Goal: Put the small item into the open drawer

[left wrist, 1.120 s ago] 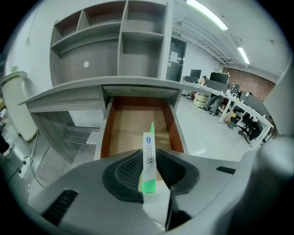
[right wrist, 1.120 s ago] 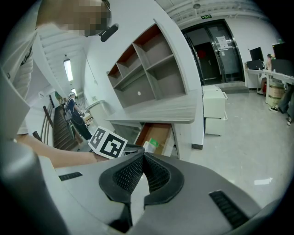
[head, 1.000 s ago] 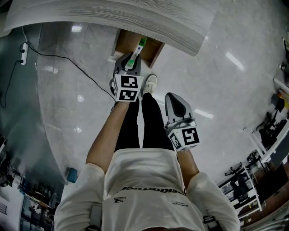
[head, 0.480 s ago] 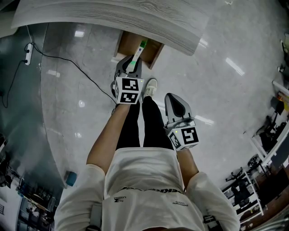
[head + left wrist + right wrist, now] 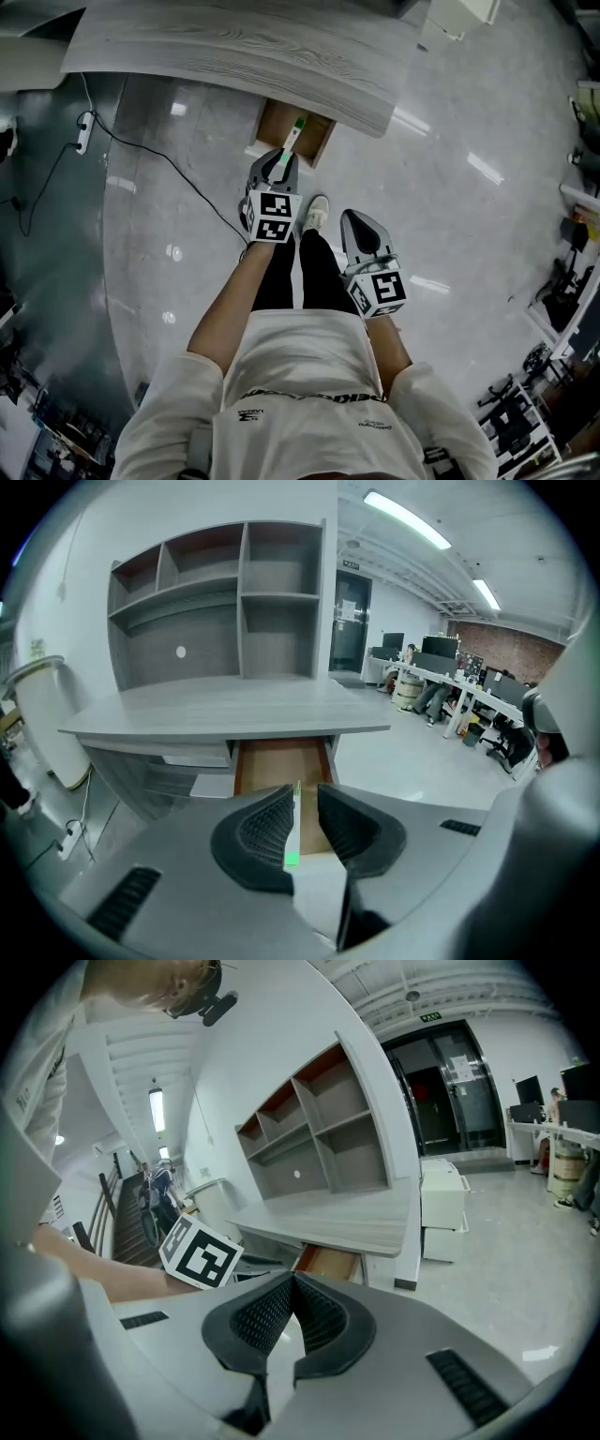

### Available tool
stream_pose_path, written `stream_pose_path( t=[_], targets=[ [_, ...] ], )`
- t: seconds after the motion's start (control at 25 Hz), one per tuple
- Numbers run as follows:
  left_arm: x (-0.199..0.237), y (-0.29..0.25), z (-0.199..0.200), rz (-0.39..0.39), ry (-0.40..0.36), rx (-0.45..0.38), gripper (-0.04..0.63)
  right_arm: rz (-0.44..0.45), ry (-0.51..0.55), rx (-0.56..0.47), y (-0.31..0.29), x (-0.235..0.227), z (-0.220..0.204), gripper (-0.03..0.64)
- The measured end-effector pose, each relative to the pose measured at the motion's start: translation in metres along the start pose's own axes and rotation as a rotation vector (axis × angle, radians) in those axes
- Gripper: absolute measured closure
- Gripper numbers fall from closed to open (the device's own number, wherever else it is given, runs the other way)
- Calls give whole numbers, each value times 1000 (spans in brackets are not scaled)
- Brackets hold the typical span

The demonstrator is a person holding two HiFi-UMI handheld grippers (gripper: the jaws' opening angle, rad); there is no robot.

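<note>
The left gripper [image 5: 305, 797] is clamped on the small item [image 5: 292, 829], a thin white stick with green marks. The stick points forward, I think so that it can go in lengthwise. Just ahead is the open drawer [image 5: 279, 761] under the desk [image 5: 225, 710]. The item is not yet inside. The right gripper [image 5: 291, 1281] is closed on nothing and hangs aside, not needed.

Slim green-white stick [image 5: 292, 137] in left gripper [image 5: 304, 799]; brown drawer [image 5: 275, 765] open.
</note>
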State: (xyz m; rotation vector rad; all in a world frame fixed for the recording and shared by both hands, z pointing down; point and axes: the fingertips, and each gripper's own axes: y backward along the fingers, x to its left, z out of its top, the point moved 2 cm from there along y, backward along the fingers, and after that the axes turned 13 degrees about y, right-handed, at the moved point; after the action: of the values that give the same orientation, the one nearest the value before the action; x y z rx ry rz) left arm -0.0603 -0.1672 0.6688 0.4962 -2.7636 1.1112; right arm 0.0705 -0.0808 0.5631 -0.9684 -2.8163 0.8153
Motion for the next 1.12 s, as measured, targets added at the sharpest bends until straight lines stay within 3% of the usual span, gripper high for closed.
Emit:
stream_pose_path(
  t=[0.6,1.12],
  targets=[
    [-37,92,67,-33,-28,-74,538,14,68,-82,40,14,79,588],
    [-66,167,126,-77,-63,-189,569,35,98,-149,67,29,138,588]
  ],
)
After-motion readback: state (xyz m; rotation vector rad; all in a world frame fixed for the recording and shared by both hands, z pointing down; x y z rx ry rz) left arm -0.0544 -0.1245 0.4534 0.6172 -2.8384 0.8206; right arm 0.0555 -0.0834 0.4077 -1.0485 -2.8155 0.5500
